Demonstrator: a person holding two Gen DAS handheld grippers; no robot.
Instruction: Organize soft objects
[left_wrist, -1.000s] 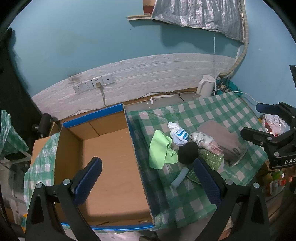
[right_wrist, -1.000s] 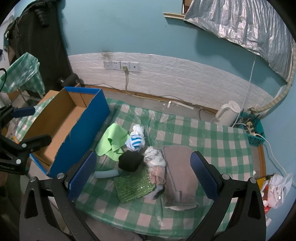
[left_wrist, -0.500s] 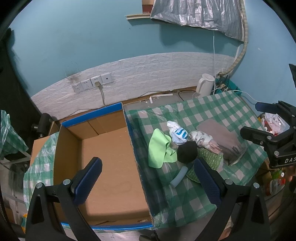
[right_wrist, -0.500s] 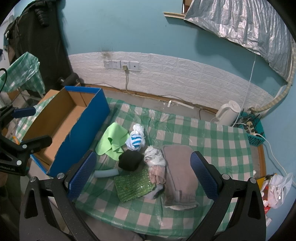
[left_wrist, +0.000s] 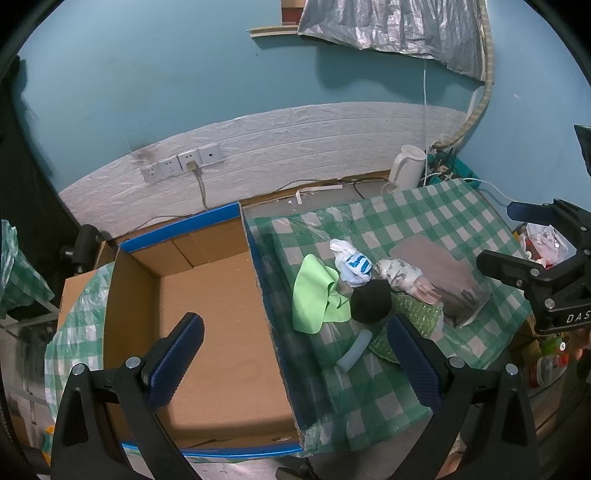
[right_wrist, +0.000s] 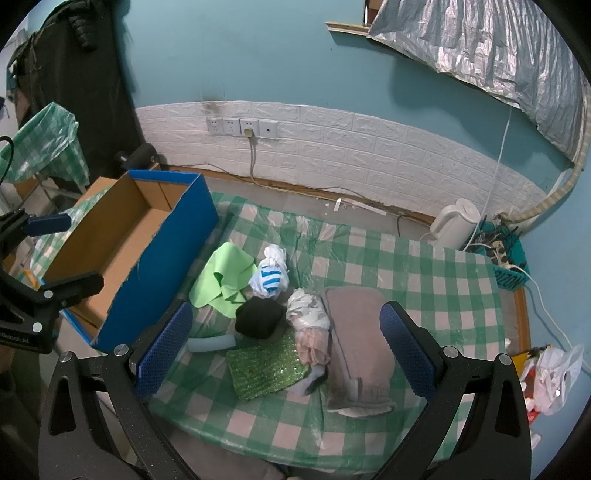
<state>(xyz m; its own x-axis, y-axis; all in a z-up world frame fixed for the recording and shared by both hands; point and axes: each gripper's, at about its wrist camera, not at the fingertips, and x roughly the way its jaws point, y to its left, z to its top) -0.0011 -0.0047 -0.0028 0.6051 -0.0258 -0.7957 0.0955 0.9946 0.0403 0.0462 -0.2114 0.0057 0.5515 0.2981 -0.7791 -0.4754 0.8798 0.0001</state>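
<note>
Both claws, left claw (left_wrist: 295, 354) and right claw (right_wrist: 286, 349), hang spread, empty. Ahead of the right one, the limp light-green cloth (right_wrist: 221, 278) should bunch easily; pinch a raised fold.

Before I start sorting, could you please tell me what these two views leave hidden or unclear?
- Blue-sided cardboard box: right wrist view, its near wall hides much of the floor; the left wrist view shows bare floor, partly behind the left claw.
- Pale blue foam tube: right wrist view, one end hidden behind the right claw.
- Folded grey-brown towel: nothing shows what lies beneath.
- Black bundle: too dark to identify.
</note>
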